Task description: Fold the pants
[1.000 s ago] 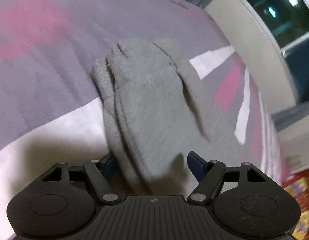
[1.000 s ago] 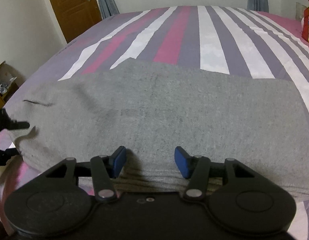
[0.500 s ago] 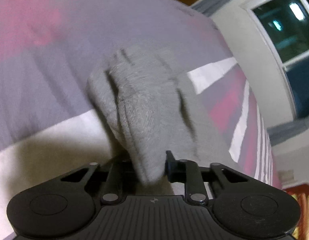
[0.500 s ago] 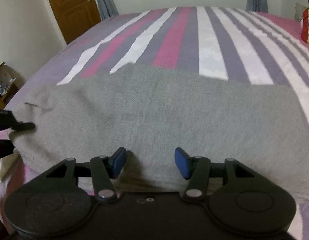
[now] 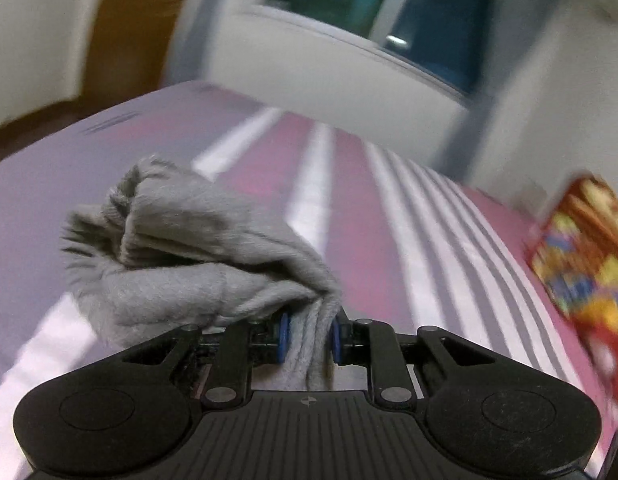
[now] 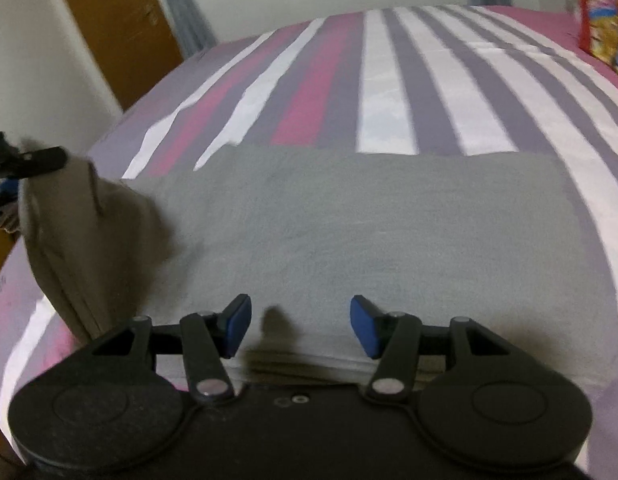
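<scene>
Grey pants [image 6: 349, 232] lie folded flat across the striped bed [image 6: 389, 80]. My left gripper [image 5: 307, 336] is shut on one end of the pants [image 5: 197, 264] and holds it bunched and lifted off the bed. That lifted end also shows at the left of the right wrist view [image 6: 81, 240], hanging from the left gripper [image 6: 25, 164]. My right gripper [image 6: 301, 326] is open and empty, just above the near edge of the flat pants.
The bed sheet has pink, white and purple stripes. A colourful red package [image 5: 581, 256] stands at the bed's right side; it also shows in the right wrist view [image 6: 601, 32]. A brown door [image 6: 117, 28] and a window [image 5: 381, 12] are behind.
My left gripper closed on the pants' end and lifted it off the bed, swinging the view up. My right gripper stayed open near the front edge.
</scene>
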The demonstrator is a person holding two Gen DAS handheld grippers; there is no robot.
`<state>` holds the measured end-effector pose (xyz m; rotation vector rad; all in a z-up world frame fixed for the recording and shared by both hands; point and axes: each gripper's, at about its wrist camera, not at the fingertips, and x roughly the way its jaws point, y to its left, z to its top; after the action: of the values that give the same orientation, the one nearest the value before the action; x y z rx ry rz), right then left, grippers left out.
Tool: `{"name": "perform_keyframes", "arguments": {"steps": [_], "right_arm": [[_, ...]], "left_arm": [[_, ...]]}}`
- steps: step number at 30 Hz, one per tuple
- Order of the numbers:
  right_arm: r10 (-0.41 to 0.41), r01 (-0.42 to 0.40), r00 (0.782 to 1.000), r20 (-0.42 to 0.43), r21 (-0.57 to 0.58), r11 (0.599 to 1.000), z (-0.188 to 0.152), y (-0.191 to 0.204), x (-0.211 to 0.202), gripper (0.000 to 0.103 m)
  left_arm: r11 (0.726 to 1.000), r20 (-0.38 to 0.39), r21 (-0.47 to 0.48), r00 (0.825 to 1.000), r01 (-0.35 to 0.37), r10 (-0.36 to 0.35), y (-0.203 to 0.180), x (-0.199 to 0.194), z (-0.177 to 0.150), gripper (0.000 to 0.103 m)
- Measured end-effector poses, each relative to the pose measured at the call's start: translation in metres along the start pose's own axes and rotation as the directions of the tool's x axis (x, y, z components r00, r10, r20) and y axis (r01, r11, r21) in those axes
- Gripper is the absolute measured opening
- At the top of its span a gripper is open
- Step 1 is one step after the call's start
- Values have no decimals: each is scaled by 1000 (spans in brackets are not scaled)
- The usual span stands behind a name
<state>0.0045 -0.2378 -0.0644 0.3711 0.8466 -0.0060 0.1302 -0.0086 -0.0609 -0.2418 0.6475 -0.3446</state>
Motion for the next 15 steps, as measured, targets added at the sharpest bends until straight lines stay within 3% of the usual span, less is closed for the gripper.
{"name": "perform_keyframes", "arguments": {"steps": [5, 9, 12, 15], "right_arm": [[-17, 14, 999, 39, 77, 997, -3, -39, -27, 56], [-50, 42, 998, 43, 151, 988, -10, -76, -41, 59], [-52, 42, 997, 56, 176, 983, -17, -91, -47, 60], [-47, 31, 996, 71, 204, 978, -20, -99, -51, 62]], "left_arm": [[973, -132, 176, 983, 147, -124, -87, 26, -26, 20], [952, -284, 243, 952, 186, -114, -129, 53, -63, 20], [923, -322, 312, 939, 227, -122, -148, 51, -75, 20], [894, -325, 379, 939, 239, -113, -162, 44, -78, 20]]}}
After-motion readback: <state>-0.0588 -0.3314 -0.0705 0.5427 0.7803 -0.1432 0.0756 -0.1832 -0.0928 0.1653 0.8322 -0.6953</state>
